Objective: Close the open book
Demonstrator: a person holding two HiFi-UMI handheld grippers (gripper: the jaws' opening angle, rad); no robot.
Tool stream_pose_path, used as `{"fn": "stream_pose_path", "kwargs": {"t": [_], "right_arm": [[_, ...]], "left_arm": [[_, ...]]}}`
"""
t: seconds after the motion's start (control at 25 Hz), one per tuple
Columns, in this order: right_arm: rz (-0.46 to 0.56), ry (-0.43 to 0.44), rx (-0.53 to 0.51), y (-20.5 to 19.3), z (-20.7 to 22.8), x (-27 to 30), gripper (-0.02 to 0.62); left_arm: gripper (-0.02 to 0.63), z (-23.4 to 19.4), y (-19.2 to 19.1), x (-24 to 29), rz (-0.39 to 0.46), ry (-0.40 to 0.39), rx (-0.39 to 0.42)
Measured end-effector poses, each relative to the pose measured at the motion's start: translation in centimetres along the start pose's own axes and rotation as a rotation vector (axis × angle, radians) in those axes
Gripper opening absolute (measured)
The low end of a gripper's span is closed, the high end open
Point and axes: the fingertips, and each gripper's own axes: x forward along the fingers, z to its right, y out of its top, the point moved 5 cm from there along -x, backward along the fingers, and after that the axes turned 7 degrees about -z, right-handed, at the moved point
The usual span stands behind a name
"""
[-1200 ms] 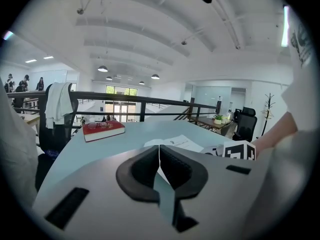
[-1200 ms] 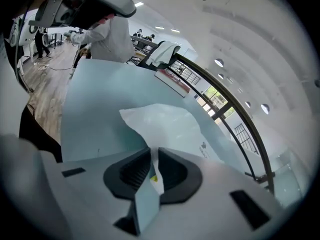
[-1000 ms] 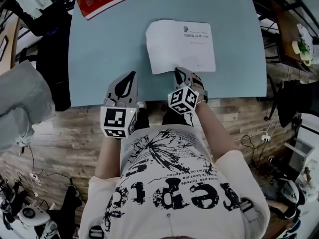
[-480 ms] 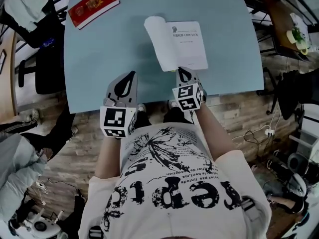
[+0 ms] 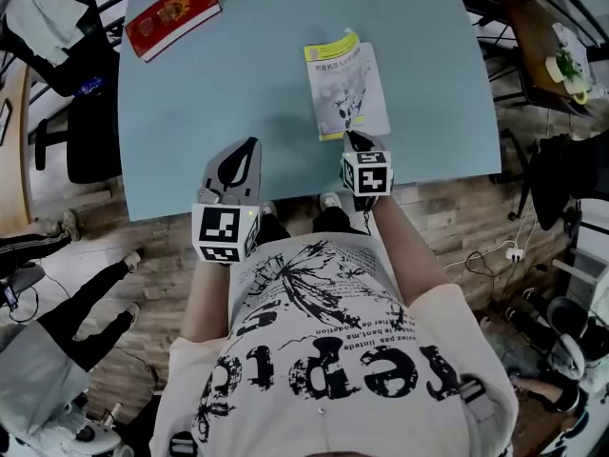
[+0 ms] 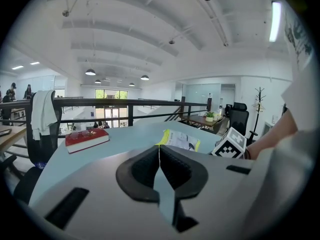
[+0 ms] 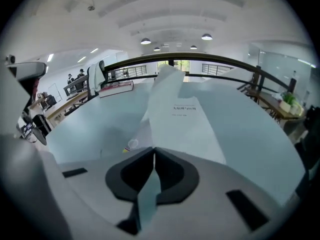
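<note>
The book [image 5: 347, 89] lies shut on the blue table [image 5: 228, 93], its yellow-and-white cover up. My right gripper [image 5: 356, 139] touches the book's near edge; its jaws are opening by a hairline, and I see nothing between them. In the right gripper view [image 7: 154, 150] a white printed page [image 7: 182, 119] lies ahead, with a leaf standing up at its left. My left gripper [image 5: 250, 147] hovers shut and empty over the table's near edge, left of the book. The left gripper view [image 6: 159, 148] shows the book [image 6: 180, 140] ahead to the right.
A red book [image 5: 171, 15] lies at the table's far left corner, also visible as the red book [image 6: 86, 139] with glasses on it. Chairs and a railing stand beyond the table. A person's legs cross the floor at the left.
The book has gone from lying open with white pages to lying closed with its cover up. My right gripper has moved right along the near edge and rolled. The left gripper stayed by the table's near edge.
</note>
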Motion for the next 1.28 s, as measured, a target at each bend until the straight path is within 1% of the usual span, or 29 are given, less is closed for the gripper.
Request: {"fn": "stream_pose_path", "kwargs": {"t": [0.2, 0.28, 0.4, 0.48, 0.52, 0.68, 0.76, 0.8, 0.92, 1.04, 1.16, 1.28], "right_arm": [[-0.048, 0.016, 0.109, -1.1, 1.1, 1.3, 0.025], [-0.065, 0.022, 0.153, -1.4, 1.4, 1.7, 0.038], [-0.082, 0.022, 0.173, -1.3, 1.5, 1.9, 0.044], [-0.098, 0.0, 0.166, -1.2, 1.3, 1.8, 0.053], [-0.106, -0.015, 0.161, -1.1, 1.3, 1.7, 0.067], [-0.13, -0.062, 0.128, -0.9, 1.3, 1.4, 0.156], [-0.151, -0.058, 0.117, -1.2, 1.3, 1.2, 0.204], [-0.162, -0.044, 0.119, -1.2, 1.2, 0.9, 0.21], [-0.172, -0.027, 0.137, -1.0, 0.9, -0.4, 0.212], [-0.136, -0.015, 0.136, 0.4, 0.6, -1.9, 0.199], [-0.054, -0.002, 0.112, 3.1, 0.2, -3.7, 0.148], [0.025, 0.025, 0.091, 5.7, -0.2, -5.6, 0.084]], "left_arm": [[0.018, 0.4, 0.0, 0.3, -0.012, 0.016, 0.006], [0.018, 0.3, 0.0, 0.1, -0.014, 0.025, 0.005], [0.018, 0.1, 0.0, -0.1, -0.015, 0.035, 0.004], [0.018, -0.1, 0.0, -0.3, -0.018, 0.04, 0.001], [0.018, -0.1, 0.0, -0.3, -0.018, 0.041, 0.0], [0.018, -0.3, 0.0, -0.4, -0.011, 0.039, -0.001], [0.018, -0.1, 0.1, -0.3, -0.005, 0.036, 0.002], [0.018, 0.0, 0.2, -0.3, -0.002, 0.034, 0.003], [0.018, 0.2, 0.3, -0.3, 0.008, 0.03, 0.007], [0.018, 0.4, 0.5, -0.2, 0.02, 0.025, 0.008], [0.018, 0.3, 1.2, -0.3, 0.042, 0.028, 0.009], [0.018, 0.0, 2.1, -0.6, 0.068, 0.037, 0.007]]}}
